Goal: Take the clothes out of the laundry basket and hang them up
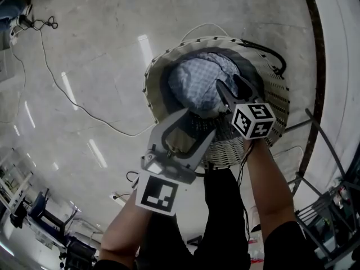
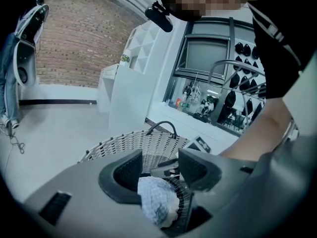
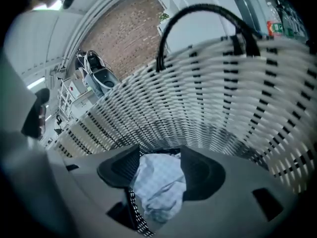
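Clothes (image 1: 194, 80) (a pale checked bundle) lie in the laundry basket (image 1: 278, 103). The right gripper (image 1: 228, 83) at their 3 o'clock and the left gripper (image 1: 199, 122) at 6 both gape wide, gripping nothing.

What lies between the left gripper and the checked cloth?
Only the near rim of the basket and its dark inner wall, in the head view.
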`<state>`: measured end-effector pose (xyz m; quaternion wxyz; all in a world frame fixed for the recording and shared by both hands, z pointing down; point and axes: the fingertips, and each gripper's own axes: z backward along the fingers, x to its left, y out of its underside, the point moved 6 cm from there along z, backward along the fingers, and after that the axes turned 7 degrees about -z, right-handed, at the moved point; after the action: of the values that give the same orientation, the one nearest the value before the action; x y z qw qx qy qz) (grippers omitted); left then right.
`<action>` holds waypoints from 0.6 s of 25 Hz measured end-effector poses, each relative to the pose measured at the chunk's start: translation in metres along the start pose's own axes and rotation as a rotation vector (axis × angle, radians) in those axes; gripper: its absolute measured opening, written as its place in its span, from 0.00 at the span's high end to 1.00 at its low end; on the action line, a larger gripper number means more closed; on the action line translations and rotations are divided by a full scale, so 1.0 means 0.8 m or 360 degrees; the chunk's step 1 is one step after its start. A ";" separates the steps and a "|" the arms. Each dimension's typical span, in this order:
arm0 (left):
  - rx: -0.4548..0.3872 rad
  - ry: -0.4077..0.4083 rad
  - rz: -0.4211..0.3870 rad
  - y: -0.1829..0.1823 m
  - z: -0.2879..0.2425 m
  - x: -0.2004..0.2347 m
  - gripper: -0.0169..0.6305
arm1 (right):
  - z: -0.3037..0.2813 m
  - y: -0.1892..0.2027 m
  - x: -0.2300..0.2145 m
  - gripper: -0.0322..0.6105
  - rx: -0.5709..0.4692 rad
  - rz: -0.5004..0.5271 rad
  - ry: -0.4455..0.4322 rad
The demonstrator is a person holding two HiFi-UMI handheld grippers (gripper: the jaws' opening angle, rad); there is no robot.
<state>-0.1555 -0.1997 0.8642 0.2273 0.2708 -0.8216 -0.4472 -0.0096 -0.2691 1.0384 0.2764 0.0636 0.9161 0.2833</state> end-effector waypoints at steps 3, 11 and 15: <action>0.0015 0.0005 0.0004 0.011 -0.003 0.002 0.63 | -0.026 0.019 -0.018 0.53 0.0069 -0.0019 0.0023; 0.0025 0.0000 0.0012 0.029 -0.016 0.008 0.63 | -0.075 0.061 -0.059 0.49 0.0207 -0.0048 0.0098; 0.0017 0.0010 -0.0010 0.032 -0.024 0.009 0.63 | -0.092 0.079 -0.075 0.46 0.0272 -0.0065 0.0117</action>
<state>-0.1555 -0.2043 0.8964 0.2270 0.2760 -0.8224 -0.4427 -0.0015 -0.2686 1.1526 0.2418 0.0579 0.9476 0.2005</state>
